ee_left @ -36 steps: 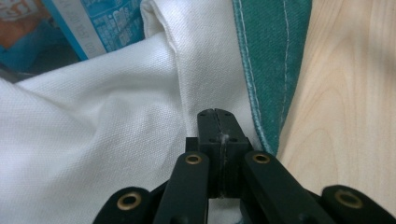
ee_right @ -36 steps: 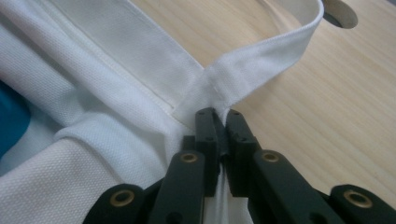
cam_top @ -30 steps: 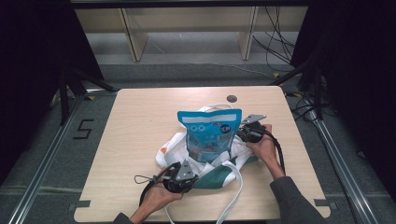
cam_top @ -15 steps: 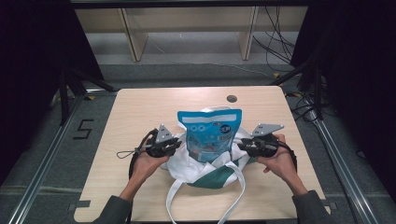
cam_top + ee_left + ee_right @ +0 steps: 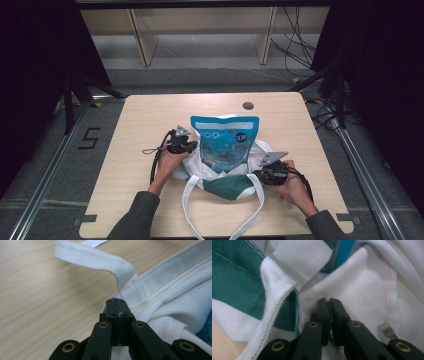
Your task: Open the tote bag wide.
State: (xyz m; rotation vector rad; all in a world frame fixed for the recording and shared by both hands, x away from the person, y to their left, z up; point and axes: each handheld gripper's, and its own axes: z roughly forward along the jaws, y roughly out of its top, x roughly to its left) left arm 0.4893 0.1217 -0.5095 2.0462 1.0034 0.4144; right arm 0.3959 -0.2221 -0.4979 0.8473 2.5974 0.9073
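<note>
Now that both sets of fingers have just closed, my left gripper (image 5: 192,146) pinches the white tote bag (image 5: 200,165) rim beside the blue pouch (image 5: 225,142), right gripper (image 5: 257,175) clamps the opposite rim. Bag lies between them on the desk (image 5: 140,125); opening can be pulled wider.
</note>
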